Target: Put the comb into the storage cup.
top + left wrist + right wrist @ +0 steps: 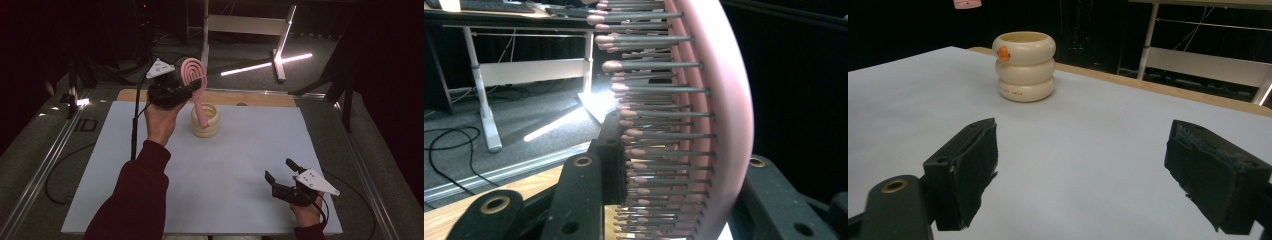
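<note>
Left gripper (187, 85) fingers clenched on pink hairbrush (194, 75), lifted above cream ringed cup (205, 120) on bench (240, 160). Right gripper (282, 175) fingers released, low near bench's front right.

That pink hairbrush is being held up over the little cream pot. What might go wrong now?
The left gripper clamps the pink hairbrush by its bristled head, so it might twist or slip. Its handle hangs at the rim of the cream holder, which stands unsupported and could tip if nudged. The right gripper rests open, far away.
</note>
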The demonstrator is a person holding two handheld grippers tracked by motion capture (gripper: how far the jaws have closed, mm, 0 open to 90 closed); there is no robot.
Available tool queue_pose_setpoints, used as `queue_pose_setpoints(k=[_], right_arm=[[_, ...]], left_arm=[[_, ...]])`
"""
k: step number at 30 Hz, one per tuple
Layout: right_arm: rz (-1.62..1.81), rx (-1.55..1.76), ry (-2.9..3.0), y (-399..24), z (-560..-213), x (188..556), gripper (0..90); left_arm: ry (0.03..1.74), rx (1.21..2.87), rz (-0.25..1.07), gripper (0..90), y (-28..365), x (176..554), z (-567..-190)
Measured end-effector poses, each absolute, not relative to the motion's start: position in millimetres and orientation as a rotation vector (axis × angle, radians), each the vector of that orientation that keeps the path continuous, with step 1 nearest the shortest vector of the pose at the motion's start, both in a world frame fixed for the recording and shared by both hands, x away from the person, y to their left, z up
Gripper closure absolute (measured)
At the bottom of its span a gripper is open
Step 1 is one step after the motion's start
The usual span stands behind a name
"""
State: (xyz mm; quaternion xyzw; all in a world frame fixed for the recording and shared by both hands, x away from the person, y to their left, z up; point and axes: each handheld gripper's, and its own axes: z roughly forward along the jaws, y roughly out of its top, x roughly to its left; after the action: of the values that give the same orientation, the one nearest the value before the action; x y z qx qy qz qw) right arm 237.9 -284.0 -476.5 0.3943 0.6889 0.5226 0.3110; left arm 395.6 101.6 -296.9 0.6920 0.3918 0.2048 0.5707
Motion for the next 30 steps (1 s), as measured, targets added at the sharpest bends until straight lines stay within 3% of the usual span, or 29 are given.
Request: queue_pose_setpoints(k=[30], right_arm=[[1.385, 1.055, 1.794, -286, -478, 239, 14.4]], left_arm=[[1.010, 1.562, 0.571, 63.7, 102, 424, -304]])
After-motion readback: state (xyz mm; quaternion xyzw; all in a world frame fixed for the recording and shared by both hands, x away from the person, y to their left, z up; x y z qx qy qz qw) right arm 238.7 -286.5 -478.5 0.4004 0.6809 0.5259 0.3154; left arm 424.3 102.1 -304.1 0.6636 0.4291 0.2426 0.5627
